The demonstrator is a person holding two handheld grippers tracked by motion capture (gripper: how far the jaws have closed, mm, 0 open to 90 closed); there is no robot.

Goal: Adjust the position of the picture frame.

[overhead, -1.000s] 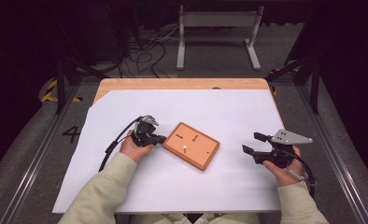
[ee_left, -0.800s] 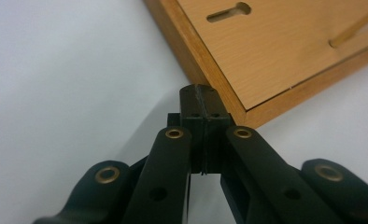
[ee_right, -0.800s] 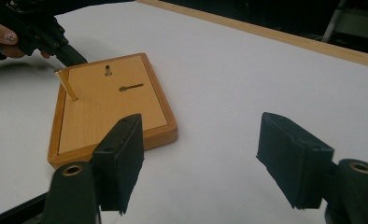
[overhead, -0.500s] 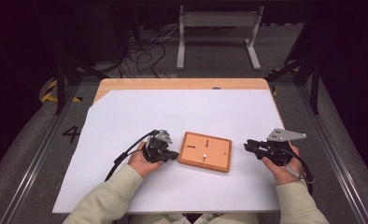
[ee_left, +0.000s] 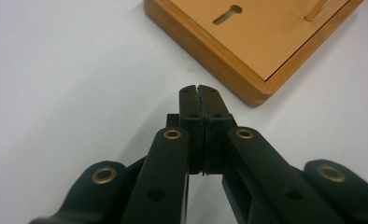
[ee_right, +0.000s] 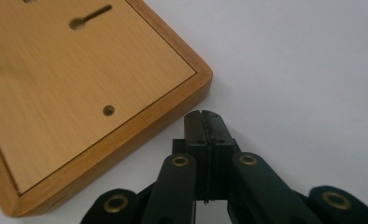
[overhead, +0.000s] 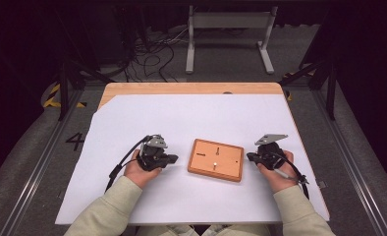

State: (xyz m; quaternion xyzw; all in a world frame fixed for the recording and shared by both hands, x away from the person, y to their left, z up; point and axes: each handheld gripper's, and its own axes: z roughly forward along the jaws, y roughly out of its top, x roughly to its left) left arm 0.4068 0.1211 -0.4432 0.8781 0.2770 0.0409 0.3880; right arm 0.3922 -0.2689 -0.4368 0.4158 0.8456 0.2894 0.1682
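High view: wooden board [overhead: 216, 160] lies flat on the white-covered table [overhead: 191, 118], between the two grippers. Left gripper [overhead: 172, 159] sits just left of the board, jaws closed on nothing. Right gripper [overhead: 250, 157] sits just right of the board near its edge; jaws have just been closing, now pressed together, nothing between them.

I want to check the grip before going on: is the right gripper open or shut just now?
Shut, on nothing. The right gripper shows its two black jaws pressed flat together, having just closed, beside the wooden board.
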